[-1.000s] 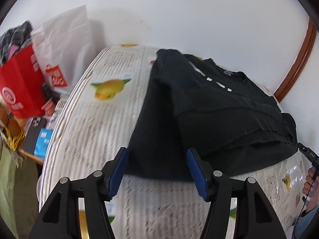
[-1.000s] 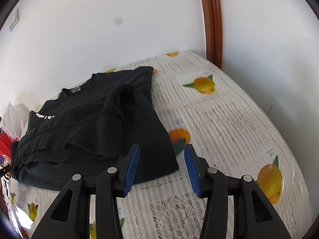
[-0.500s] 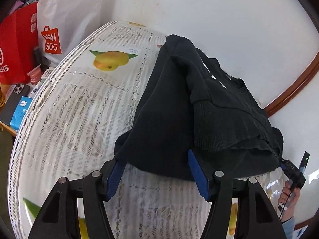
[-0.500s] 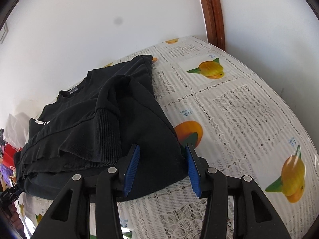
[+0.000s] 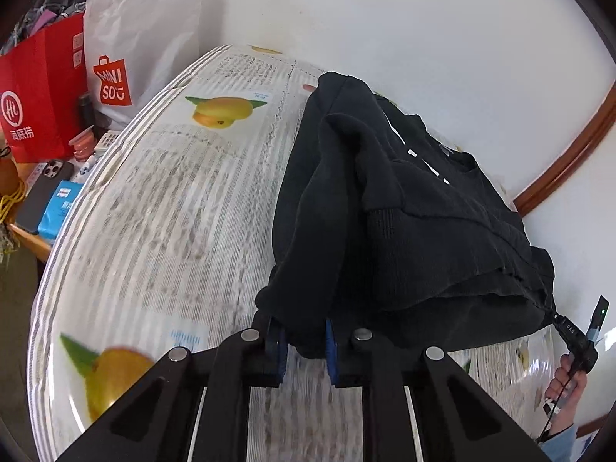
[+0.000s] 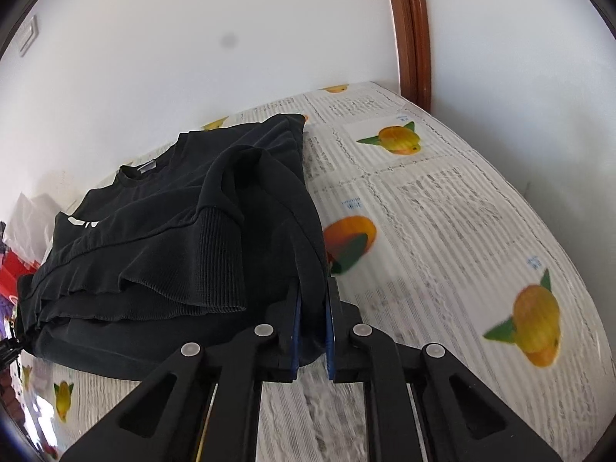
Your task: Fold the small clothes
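Black sweatshirt (image 5: 404, 208): partly folded, lying on the table (image 5: 161, 231) toward the far edge by the white wall (image 5: 385, 19); ribbed cuff of one sleeve turned across the body; neck label and white lettering face up. Its near hem is bunched where both grippers hold it.

Left gripper (image 5: 304, 342): blue-padded jaws have just been closing and now stand narrow, pinching the near left corner of the sweatshirt hem.

Right gripper (image 6: 312, 323): jaws have likewise just been closing, now narrow, clamped on a fold of the sweatshirt's near right edge.

Table covering: white lace-pattern cloth under clear plastic, printed with orange and yellow fruit (image 6: 537, 321) motifs.

Beyond the table's left edge: red paper bag (image 5: 42, 88), white Miniso shopping bag (image 5: 142, 38), phone (image 5: 44, 188), blue packet (image 5: 61, 208).

Past the table's right edge: a person's hand (image 5: 569, 381) on a black handle with a cable.

Brown wooden trim (image 6: 412, 27) runs up the wall at the far right corner.
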### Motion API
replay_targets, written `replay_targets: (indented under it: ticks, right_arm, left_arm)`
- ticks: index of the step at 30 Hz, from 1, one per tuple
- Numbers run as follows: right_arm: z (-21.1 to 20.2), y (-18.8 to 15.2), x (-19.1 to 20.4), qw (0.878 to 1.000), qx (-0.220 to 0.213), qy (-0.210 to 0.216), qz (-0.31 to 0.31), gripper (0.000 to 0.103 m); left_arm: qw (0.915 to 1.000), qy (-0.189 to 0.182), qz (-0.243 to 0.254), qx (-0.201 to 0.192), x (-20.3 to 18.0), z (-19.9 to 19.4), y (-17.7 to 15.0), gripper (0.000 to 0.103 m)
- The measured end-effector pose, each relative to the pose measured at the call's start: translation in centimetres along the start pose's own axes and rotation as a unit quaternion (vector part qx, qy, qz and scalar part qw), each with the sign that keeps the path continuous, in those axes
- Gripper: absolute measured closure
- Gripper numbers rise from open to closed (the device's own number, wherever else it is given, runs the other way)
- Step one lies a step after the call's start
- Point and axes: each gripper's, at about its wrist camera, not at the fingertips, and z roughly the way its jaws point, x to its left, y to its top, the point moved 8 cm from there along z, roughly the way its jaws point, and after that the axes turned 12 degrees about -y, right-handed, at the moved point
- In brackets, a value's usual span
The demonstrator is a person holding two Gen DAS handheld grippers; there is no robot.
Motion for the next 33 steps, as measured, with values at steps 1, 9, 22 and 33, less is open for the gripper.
replay_targets:
  ticks: [1,9,22,33]
  right_arm:
    - [-0.6,-0.6,-0.3,1.000,0.002,0.000,-0.001,0.093]
    - [-4.5,-5.0,-2.8,1.000,0.005,-0.008,-0.010,0.093]
    - [-8.7,-9.0,-5.6,0.997,-0.008,-0.058,-0.040,0.088]
    - [-14.1,-7.9,1.8,0.994,-0.064,0.050,-0.079,0.079]
  left_arm:
    - [1.0000,0.004,0.003,0.004,0.0,-0.4,-0.7,0.088]
    - [0.9983,0.039,0.042,0.013,-1.2,-3.3,-5.8,0.088]
    - [0.9952,0.065,0.072,0.015,-2.2,-5.4,-9.2,0.083]
    - [0.9947,0.034,0.096,0.007,-3.6,-8.2,-10.9,0.065]
